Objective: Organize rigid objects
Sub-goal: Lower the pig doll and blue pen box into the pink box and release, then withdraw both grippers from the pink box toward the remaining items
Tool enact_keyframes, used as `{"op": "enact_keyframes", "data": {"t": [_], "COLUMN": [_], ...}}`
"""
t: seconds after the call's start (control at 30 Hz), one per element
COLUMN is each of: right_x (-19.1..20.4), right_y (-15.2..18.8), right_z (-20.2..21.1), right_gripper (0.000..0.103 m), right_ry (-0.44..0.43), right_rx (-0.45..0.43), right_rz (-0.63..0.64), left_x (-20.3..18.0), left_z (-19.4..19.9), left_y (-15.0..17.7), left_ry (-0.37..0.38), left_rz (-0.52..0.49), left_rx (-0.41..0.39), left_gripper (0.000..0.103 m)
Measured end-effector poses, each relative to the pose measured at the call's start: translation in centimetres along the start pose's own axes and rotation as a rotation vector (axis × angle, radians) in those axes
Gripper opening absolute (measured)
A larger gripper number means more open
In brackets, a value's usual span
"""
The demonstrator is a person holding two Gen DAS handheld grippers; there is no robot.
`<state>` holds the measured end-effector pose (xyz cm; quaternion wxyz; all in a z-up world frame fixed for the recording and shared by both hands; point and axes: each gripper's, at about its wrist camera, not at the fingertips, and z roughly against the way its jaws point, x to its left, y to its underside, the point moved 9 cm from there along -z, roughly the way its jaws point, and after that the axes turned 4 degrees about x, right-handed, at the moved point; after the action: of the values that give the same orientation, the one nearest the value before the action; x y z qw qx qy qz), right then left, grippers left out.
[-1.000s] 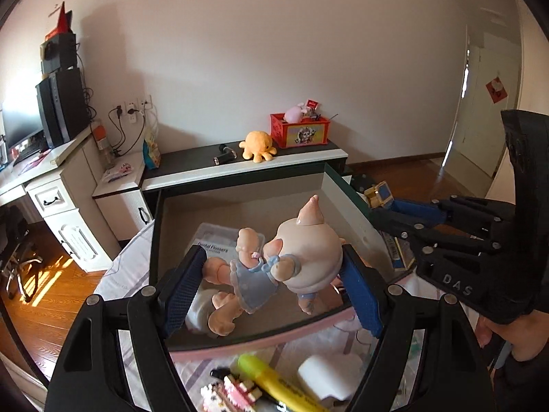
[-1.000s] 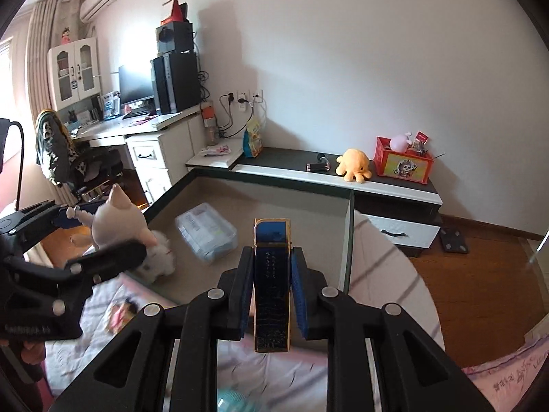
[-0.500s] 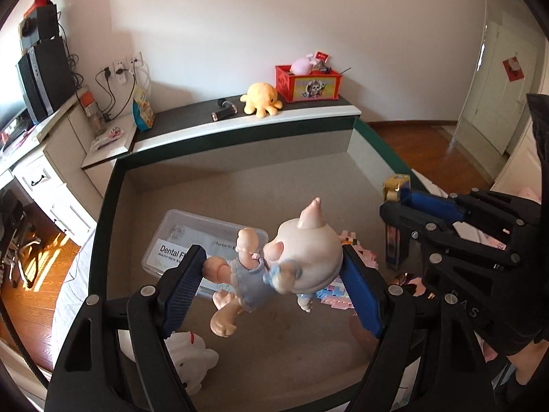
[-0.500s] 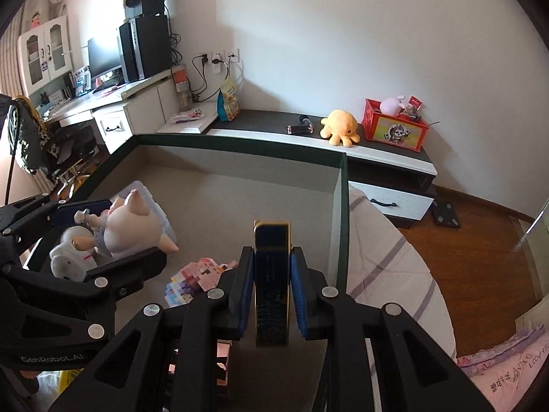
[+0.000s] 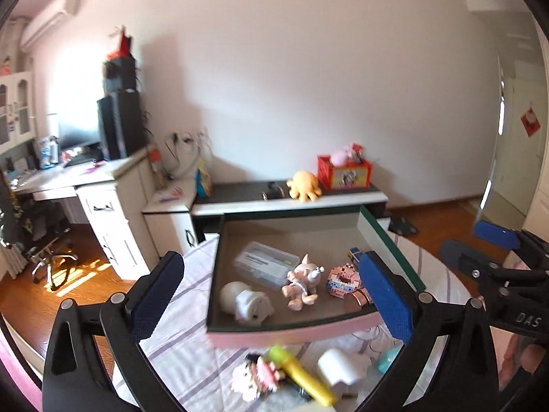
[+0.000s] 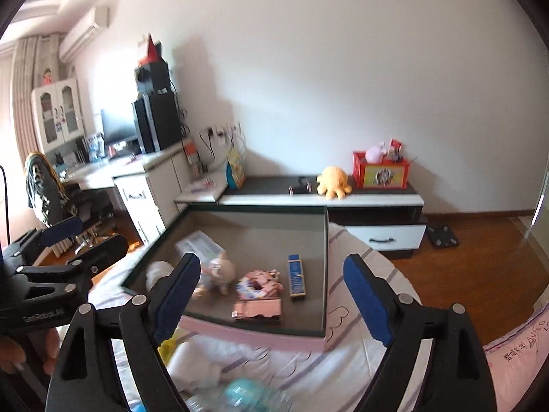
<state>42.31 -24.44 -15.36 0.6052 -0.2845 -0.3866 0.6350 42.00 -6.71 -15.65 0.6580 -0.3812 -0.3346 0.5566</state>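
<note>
We found both the left gripper [image 5: 271,288] and right gripper [image 6: 274,295] spread empty; the blue box [image 6: 296,275] lay flat in the tray [image 6: 240,329], long axis toward the far wall, beside the pig figurine [image 5: 302,285].

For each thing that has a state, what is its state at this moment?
left gripper: open, holds nothing
right gripper: open, holds nothing
box: open on top, on the bed
pig figure: lying in the box
blue case: lying flat in the box
clear container: closed, in the box
yellow marker: outside the box

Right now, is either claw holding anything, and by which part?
Nothing is held. The left claw and the right claw are both open and empty; the pig figure and blue case lie in the box.
</note>
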Motion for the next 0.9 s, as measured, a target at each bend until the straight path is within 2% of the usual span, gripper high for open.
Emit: {"op": "enact_keyframes", "data": {"t": [0.07, 0.1, 0.2, 0.4, 0.67, 0.9], "right_x": [1.4, 2.0, 4.1, 6.4, 7.1, 7.1], "right_y": [0.5, 0.8, 1.9, 4.5, 6.3, 6.8], "right_z": [3.0, 4.4, 8.1, 13.7, 18.5, 20.0], "right_gripper": [0.094, 0.103, 0.103, 0.103, 0.103, 0.103], "right_ry": [0.000, 0.001, 0.009, 0.009, 0.038, 0.051], "right_rx": [-0.038, -0.053, -0.100, -0.128, -0.160, -0.172], "right_rz": [0.003, 0.004, 0.036, 0.047, 0.063, 0.065], "left_x": [0.6, 0.8, 1.3, 1.6, 0.8, 0.4], "left_z": [3.0, 4.4, 8.6, 15.0, 19.3, 20.2], "left_y": [0.7, 1.1, 2.6, 5.2, 6.2, 6.4], "left_ry": [-0.025, -0.029, -0.029, -0.060, -0.067, -0.064], "left_rz": [0.017, 0.024, 0.040, 0.044, 0.022, 0.011], "left_rx": [-0.031, -0.041, -0.063, -0.110, -0.153, -0.161], "left_gripper": [0.103, 0.103, 0.103, 0.103, 0.103, 0.103]}}
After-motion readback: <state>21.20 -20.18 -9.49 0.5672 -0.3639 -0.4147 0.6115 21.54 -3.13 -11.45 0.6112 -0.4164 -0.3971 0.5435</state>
